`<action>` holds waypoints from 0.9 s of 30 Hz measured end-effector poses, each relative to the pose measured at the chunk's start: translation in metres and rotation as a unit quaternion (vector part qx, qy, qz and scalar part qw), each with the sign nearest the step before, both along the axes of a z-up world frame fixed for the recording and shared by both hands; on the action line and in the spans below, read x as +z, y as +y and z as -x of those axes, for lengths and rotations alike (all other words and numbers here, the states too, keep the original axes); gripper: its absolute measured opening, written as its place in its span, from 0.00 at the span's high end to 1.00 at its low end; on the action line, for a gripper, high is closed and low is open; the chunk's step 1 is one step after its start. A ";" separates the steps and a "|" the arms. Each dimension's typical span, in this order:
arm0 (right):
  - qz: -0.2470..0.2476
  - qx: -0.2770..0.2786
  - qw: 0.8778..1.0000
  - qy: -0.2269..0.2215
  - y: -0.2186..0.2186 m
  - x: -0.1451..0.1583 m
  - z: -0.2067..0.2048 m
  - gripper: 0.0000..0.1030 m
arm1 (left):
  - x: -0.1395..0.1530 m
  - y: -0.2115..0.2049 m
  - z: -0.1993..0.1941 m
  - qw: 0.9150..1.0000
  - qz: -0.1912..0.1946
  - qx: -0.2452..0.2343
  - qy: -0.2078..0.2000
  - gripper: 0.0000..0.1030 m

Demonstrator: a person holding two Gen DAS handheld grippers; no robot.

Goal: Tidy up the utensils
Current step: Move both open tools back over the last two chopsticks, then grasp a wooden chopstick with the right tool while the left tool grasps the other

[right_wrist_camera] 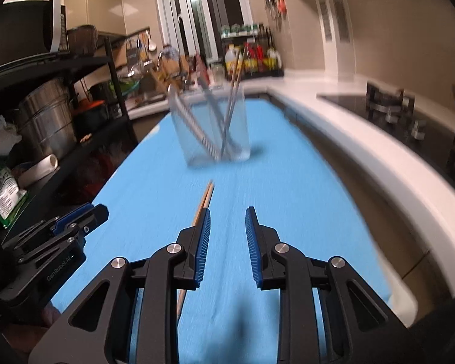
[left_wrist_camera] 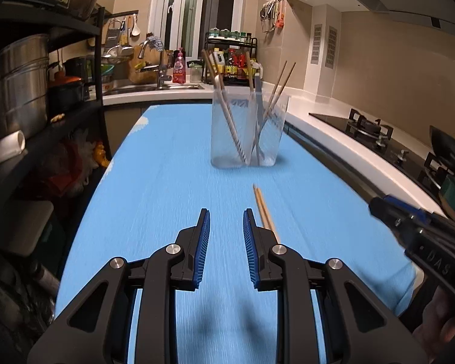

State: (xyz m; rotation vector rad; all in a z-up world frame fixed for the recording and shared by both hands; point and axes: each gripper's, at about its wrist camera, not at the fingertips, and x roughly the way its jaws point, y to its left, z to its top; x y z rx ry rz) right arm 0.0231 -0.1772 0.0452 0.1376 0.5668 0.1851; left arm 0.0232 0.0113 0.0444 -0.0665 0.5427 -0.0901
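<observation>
- The left gripper (left_wrist_camera: 226,212) fills the bottom centre of the left wrist view, its blue-padded jaws parted with a clear gap, only blue cloth (left_wrist_camera: 173,163) showing between them; it holds nothing.
- The right gripper (right_wrist_camera: 228,210) sits the same way at the bottom centre of its own view, jaws apart and empty. It also shows at the right edge of the left view (left_wrist_camera: 376,204).
- A pair of wooden chopsticks (left_wrist_camera: 262,204) lies on the cloth just right of the left gripper's right finger in the left view; in the right view the pair (right_wrist_camera: 204,200) runs under the right gripper's left finger, so it lies between the two grippers.
- A clear holder (left_wrist_camera: 247,130) stands upright on the cloth in the middle of both views, beyond the chopsticks. Inside it lean more chopsticks (left_wrist_camera: 280,86) and metal utensils (left_wrist_camera: 232,121).
- A hob (left_wrist_camera: 370,130) sits on the counter at the right; a shelf with a steel pot (left_wrist_camera: 18,85) is at the left.
- The right view is motion-blurred.
</observation>
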 end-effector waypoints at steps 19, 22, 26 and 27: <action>0.065 0.068 0.992 0.089 0.054 -0.066 -0.009 0.87 | -0.025 0.006 0.003 0.999 0.007 0.023 0.023 0.79; 0.067 0.057 0.992 0.090 0.051 -0.066 -0.010 0.94 | -0.027 0.005 0.003 0.999 0.006 0.019 0.026 0.79; 0.080 0.014 0.993 0.090 0.038 -0.065 -0.012 0.95 | -0.032 0.001 0.000 0.999 0.016 0.005 0.036 0.79; 0.079 0.000 0.993 0.092 0.032 -0.065 -0.012 0.95 | -0.034 -0.001 -0.001 0.999 0.020 -0.001 0.040 0.79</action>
